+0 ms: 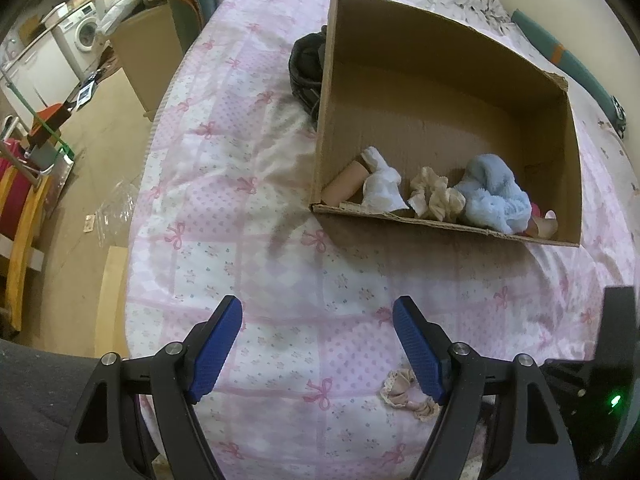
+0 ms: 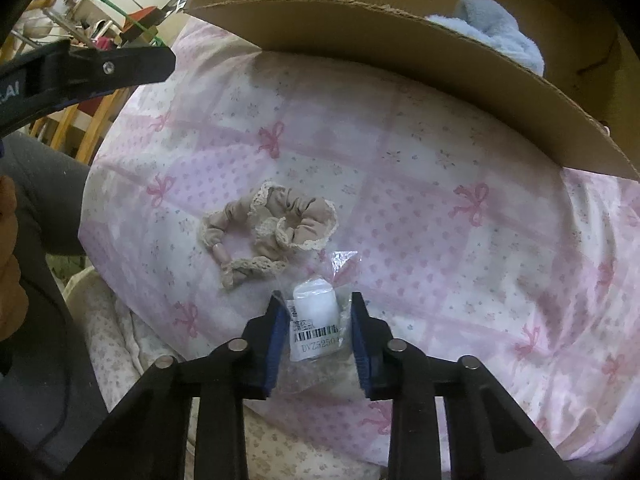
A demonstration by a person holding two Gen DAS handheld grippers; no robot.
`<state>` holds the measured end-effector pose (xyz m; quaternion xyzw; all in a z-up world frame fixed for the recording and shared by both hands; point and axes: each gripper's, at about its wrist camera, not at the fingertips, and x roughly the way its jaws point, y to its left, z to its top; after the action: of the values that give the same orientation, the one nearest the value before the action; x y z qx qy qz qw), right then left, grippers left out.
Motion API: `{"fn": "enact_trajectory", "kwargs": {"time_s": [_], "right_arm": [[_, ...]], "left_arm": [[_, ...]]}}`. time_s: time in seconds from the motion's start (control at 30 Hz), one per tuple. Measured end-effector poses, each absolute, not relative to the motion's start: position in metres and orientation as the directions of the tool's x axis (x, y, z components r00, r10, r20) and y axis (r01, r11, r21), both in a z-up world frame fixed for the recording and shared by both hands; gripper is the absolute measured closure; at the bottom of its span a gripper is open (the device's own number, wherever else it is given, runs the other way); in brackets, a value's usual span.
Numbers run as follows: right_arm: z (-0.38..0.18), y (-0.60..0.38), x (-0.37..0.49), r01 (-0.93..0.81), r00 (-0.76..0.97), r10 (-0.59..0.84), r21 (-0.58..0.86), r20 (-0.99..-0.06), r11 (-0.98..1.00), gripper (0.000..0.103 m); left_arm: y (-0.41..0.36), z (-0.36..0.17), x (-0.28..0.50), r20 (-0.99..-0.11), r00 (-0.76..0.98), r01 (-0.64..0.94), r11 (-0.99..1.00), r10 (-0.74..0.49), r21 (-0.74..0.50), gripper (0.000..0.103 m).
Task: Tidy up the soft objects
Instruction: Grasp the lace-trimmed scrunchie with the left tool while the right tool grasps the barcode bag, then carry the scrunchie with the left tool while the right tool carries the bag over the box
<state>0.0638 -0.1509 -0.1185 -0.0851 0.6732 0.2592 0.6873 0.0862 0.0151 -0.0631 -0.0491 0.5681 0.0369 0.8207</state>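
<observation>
Right tool downward, astride plastic packet

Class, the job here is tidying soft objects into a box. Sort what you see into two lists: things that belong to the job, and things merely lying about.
Belong to the job:
- cardboard box
- blue plush toy
- white plush
- cream cloth
- beige lace scrunchie
- clear packet with a white item, between the right gripper pads

Lying about:
- dark bag
- washing machine
- floor clutter

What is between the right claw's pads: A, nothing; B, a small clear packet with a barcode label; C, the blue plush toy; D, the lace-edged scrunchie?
B: the right claw is closed around the clear packet, while the scrunchie lies apart on the quilt.
</observation>
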Motion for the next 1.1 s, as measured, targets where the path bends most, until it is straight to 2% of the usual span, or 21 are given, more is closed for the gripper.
{"fn": "enact_trajectory", "kwargs": {"time_s": [0.1, 0.23, 0.43, 0.57, 0.6, 0.7, 0.77, 0.83, 0.87, 0.97, 1.1], "right_arm": [[-0.107, -0.163, 0.070, -0.444, -0.001, 0.253, 0.227, -0.968, 0.867, 0.076], [-0.079, -0.185, 0.082, -0.359, 0.117, 0.316, 0.256, -0.942, 0.898, 0.076], [-0.055, -0.224, 0.088, -0.215, 0.238, 0.343, 0.295, -0.909, 0.931, 0.076], [-0.055, -0.240, 0.095, -0.140, 0.261, 0.338, 0.311, -0.904, 0.940, 0.076], [-0.056, -0.240, 0.096, -0.129, 0.260, 0.339, 0.315, -0.904, 0.940, 0.076], [-0.057, -0.241, 0.099, -0.123, 0.256, 0.342, 0.321, -0.904, 0.939, 0.076], [-0.058, -0.238, 0.099, -0.128, 0.251, 0.341, 0.318, -0.906, 0.939, 0.076], [-0.058, -0.236, 0.099, -0.136, 0.245, 0.340, 0.315, -0.908, 0.939, 0.076], [-0.062, -0.233, 0.097, -0.139, 0.245, 0.338, 0.312, -0.909, 0.940, 0.076], [-0.065, -0.230, 0.097, -0.148, 0.241, 0.335, 0.306, -0.911, 0.940, 0.076], [-0.064, -0.228, 0.096, -0.157, 0.239, 0.328, 0.297, -0.914, 0.942, 0.076]], "left_arm": [[0.011, -0.066, 0.086, -0.941, 0.337, -0.097, 0.994, -0.009, -0.044, 0.027], [-0.003, -0.081, 0.086, -0.963, 0.259, -0.032, 0.996, -0.072, -0.083, 0.027], [-0.046, -0.109, 0.081, -0.979, 0.128, 0.150, 0.979, -0.156, -0.136, 0.027], [-0.067, -0.129, 0.076, -0.989, 0.062, 0.224, 0.967, -0.138, -0.121, 0.029], [-0.069, -0.132, 0.076, -0.991, 0.057, 0.229, 0.968, -0.121, -0.105, 0.031], [-0.067, -0.143, 0.077, -0.996, 0.036, 0.217, 0.973, -0.088, -0.078, 0.048], [-0.060, -0.141, 0.080, -0.994, 0.048, 0.186, 0.979, -0.098, -0.087, 0.066], [-0.054, -0.141, 0.083, -0.994, 0.048, 0.158, 0.983, -0.103, -0.094, 0.074], [-0.051, -0.141, 0.083, -0.994, 0.053, 0.148, 0.985, -0.098, -0.089, 0.083], [-0.040, -0.139, 0.085, -0.993, 0.060, 0.116, 0.989, -0.100, -0.092, 0.089], [-0.017, -0.128, 0.088, -0.993, 0.109, 0.056, 0.997, -0.051, -0.045, 0.089]]}}
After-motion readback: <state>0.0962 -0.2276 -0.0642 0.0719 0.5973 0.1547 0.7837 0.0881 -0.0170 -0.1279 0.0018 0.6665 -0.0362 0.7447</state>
